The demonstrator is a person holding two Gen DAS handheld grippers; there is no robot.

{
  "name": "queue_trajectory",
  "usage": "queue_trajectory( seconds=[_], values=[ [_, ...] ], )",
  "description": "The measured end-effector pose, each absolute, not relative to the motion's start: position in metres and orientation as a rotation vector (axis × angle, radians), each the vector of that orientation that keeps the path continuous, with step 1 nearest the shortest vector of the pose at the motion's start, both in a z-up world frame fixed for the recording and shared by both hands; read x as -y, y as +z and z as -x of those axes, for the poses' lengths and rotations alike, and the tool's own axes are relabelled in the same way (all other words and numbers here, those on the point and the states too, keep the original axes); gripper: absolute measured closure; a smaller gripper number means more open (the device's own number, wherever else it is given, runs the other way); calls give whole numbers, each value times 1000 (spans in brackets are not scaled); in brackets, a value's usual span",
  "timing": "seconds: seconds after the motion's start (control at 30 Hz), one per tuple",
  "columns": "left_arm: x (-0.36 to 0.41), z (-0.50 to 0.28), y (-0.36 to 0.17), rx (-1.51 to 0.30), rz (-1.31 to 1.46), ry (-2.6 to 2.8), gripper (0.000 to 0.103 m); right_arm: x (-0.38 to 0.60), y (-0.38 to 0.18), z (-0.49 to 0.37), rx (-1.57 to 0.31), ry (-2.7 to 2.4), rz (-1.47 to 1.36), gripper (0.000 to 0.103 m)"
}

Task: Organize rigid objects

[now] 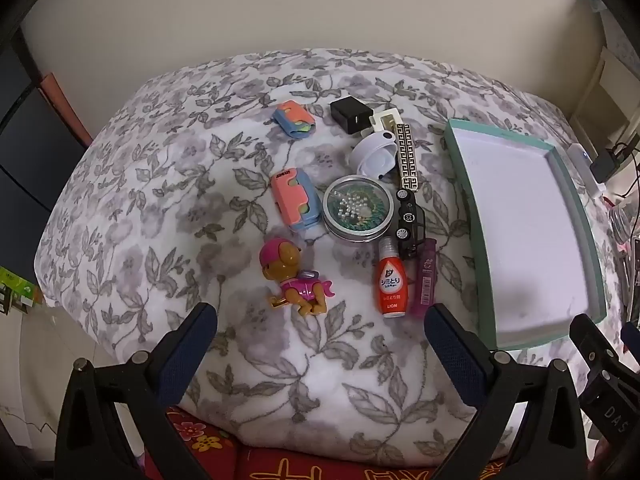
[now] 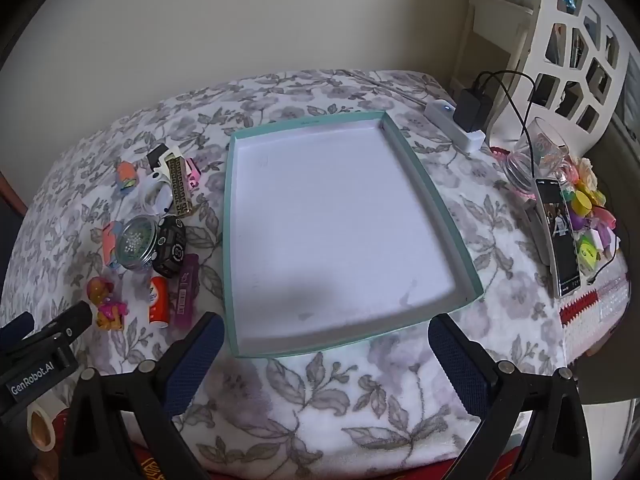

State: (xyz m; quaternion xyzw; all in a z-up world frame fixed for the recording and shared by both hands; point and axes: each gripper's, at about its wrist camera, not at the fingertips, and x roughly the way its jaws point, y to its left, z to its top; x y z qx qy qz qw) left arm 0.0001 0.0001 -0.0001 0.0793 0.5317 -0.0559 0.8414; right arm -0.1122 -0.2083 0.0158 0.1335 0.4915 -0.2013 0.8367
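While the wide teal tray (image 2: pixel 432 196) lies empty on the flowered blanket (image 1: pixel 160 184), nothing looks sorted yet. To its left, all well outside it, lie a round tin (image 1: pixel 359 213), red bottle (image 1: pixel 391 282), toy dog (image 1: pixel 292 278) and toy car (image 1: pixel 409 220). Left gripper (image 1: pixel 320 332) and right gripper (image 2: pixel 324 338) hover wide open, empty.

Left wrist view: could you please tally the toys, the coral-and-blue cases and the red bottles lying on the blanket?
Toys: 2, puppy figure and black car
Coral-and-blue cases: 2
Red bottles: 1
Total: 5
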Motion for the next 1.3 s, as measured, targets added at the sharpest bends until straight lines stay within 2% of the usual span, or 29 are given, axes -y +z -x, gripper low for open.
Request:
queue_trajectory(
  seconds=[1.3],
  values=[
    [-2,-1,-6,-1133,-175,-107,0,207,15,110,-1048,-429,-277,0]
  ],
)
